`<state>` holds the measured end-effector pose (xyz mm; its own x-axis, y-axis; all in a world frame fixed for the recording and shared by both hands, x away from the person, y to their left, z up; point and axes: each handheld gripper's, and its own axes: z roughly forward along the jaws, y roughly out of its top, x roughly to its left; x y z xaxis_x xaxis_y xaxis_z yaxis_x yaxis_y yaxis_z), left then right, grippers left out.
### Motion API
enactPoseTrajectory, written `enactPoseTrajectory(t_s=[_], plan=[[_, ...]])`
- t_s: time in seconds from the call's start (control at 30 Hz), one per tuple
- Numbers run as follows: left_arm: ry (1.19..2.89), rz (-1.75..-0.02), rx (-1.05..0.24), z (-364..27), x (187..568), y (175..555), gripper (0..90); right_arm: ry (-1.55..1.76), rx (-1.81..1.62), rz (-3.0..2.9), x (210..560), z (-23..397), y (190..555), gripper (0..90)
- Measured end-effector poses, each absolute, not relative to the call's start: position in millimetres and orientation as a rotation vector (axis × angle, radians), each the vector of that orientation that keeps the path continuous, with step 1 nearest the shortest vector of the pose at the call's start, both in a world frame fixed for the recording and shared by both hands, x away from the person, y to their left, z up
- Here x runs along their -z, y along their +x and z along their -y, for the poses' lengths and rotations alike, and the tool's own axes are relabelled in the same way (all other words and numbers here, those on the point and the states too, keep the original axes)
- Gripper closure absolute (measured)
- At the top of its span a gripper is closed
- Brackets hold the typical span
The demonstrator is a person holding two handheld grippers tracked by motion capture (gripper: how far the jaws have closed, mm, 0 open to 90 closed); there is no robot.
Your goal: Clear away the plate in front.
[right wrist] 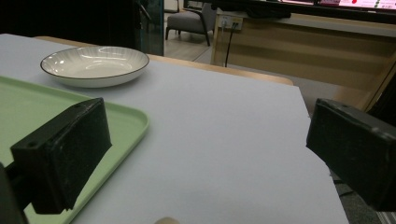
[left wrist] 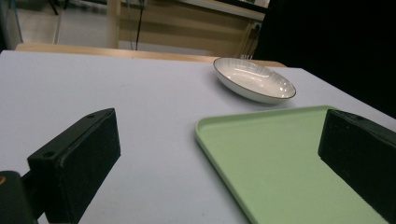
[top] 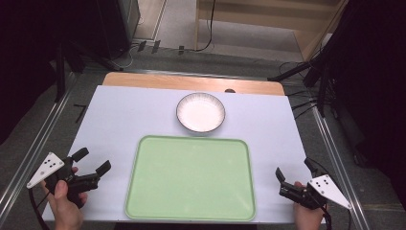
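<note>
Both jaws wide, empty: left gripper (top: pixel 92 161), right gripper (top: pixel 295 170). Risk: bowl (top: pixel 200 112) sliding on smooth sheet, knocking tray (top: pixel 190 215) rim.

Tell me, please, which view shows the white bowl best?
The high view: it looks straight into the white bowl, showing its whole dark rim. The left gripper view and right gripper view show it low, from the side.

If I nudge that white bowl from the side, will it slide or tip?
The bowl is shallow and wide, so it would probably slide on the table cover rather than tip. Its glossy surface suggests ceramic: likely rigid, breakable, and slippery for gripper pads at the thin rim.
</note>
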<state>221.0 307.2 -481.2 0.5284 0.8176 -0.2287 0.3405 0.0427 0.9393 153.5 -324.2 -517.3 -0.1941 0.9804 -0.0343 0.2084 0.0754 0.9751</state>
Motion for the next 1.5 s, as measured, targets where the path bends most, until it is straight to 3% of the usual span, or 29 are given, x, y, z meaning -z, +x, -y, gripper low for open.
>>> enactPoseTrajectory(t_s=[0.23, 0.33, 0.47, 0.87, 1.37, 1.5], plan=[[1.578, -0.985, -0.468, -285.9, 463.1, 228.6, 0.0, 1.236, -1.197, -1.54, 516.9, 324.5, 151.4, 0.0], [1.584, -1.001, -0.36, -268.5, 452.1, 239.4, 0.0, 1.239, -1.196, -1.538, 516.7, 324.1, 150.5, 0.0], [1.63, -1.001, -0.32, -251.1, 445.0, 251.9, 0.0, 1.238, -1.195, -1.536, 516.2, 323.2, 149.8, 0.0], [1.635, -0.994, -0.275, -215.5, 425.7, 295.7, 0.0, 1.226, -1.192, -1.551, 516.9, 321.3, 151.1, 0.0], [1.717, -1.003, -0.235, -170.5, 432.0, 341.7, 0.3, 1.23, -1.191, -1.558, 518.2, 321.7, 151.9, 0.0], [1.732, -1.02, -0.229, -159.7, 438.4, 354.1, 3.8, 1.235, -1.192, -1.56, 518.5, 321.3, 151.8, 0.0]])
